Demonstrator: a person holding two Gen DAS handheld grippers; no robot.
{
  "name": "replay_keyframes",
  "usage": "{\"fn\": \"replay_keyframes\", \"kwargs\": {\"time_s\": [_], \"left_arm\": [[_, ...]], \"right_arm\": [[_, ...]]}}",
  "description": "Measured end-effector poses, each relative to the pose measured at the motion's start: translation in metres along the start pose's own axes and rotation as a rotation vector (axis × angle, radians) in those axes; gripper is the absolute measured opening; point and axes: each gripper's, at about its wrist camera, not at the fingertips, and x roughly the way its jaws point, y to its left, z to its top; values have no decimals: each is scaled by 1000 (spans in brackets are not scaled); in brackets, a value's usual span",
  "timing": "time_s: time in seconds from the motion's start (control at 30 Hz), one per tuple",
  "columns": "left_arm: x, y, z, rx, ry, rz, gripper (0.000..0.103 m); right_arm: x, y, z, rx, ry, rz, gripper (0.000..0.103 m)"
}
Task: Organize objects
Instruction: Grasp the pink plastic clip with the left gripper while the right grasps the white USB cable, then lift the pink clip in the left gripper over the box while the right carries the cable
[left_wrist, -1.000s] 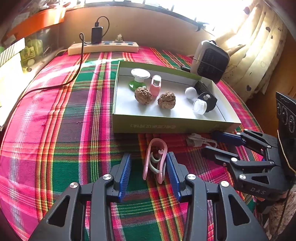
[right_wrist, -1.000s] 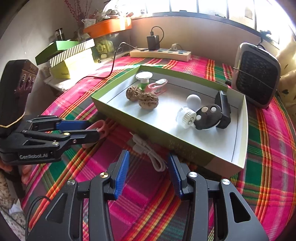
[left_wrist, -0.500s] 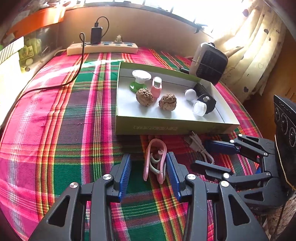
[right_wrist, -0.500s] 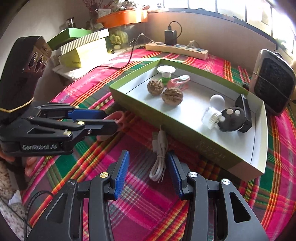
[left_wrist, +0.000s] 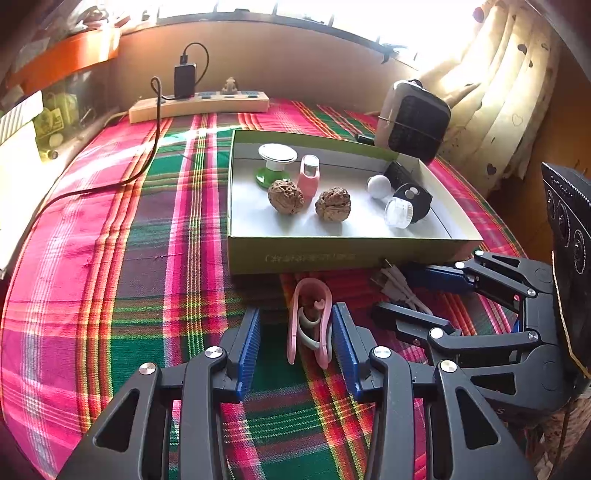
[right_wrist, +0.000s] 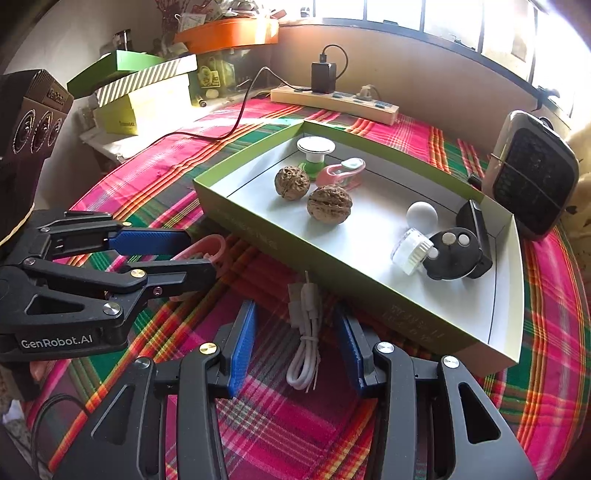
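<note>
Pink clip (left_wrist: 309, 325): laid on the tabletop near the green box (left_wrist: 343, 254), bracketed by the left gripper (left_wrist: 295, 345), fingers released, probably for boxing.
White cable (right_wrist: 306, 339): likewise bracketed by the right gripper (right_wrist: 297, 347), fingers released, ungrasped.

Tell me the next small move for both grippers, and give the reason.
Probably close both now. The left hand-held gripper stands open around the pink clip on the cloth, and the right hand-held gripper stands open around the coiled white cable. Both items lie outside the green box, so gripping comes before lifting them in.
</note>
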Motion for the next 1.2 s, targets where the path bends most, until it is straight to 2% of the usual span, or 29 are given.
{"fn": "replay_keyframes", "kwargs": {"time_s": [0.3,0.4,1.2], "left_arm": [[1,0,-1,15,-2,38,25],[0,1,-2,13,-4,44,22],[-1,1,-1,17,-8,47,22]], "right_arm": [[-2,4,-1,-4,-6,-3,22],[-2,4,-1,-3,-6,-1,21],[-3,6,-2,3,-6,-4,21]]}}
